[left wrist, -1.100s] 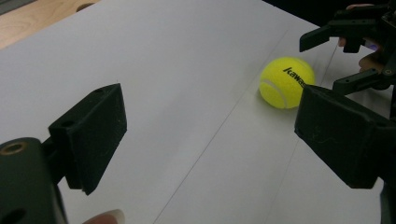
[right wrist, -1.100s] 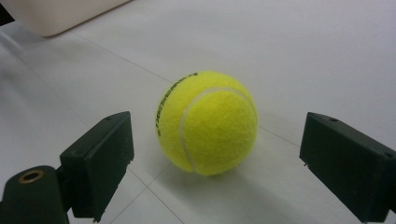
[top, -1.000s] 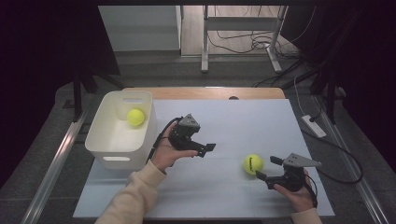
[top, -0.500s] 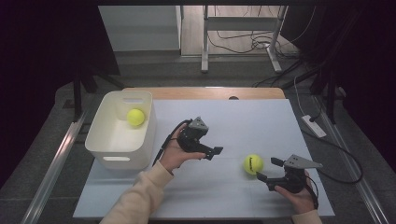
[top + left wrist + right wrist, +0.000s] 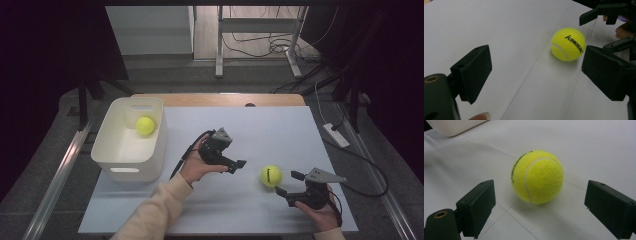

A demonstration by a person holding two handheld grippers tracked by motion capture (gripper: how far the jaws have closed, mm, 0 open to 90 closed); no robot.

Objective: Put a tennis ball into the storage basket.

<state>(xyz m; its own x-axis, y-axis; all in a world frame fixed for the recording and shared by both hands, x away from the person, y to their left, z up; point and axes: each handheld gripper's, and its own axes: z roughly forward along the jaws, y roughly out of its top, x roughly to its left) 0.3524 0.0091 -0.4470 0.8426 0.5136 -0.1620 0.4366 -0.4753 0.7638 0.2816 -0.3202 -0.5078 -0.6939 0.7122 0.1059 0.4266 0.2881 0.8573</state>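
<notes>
Black jaws of the right gripper (image 5: 286, 183) stand spread and empty, the ball (image 5: 271, 175) on the white table (image 5: 280, 130) just ahead of them, not touching. Left gripper (image 5: 239, 166), also spread and empty, points at the ball from farther off; right is nearer.

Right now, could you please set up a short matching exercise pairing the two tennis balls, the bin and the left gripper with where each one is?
Things:
1. tennis ball with black lettering
2. second tennis ball
3. white bin
4. left gripper

Places:
A. inside the bin
B. at the table's left edge
C. on the white sheet, in front of the right gripper's open jaws
D. mid-table, open jaws pointing toward the loose ball

Pairs: 1-C, 2-A, 3-B, 4-D
</notes>
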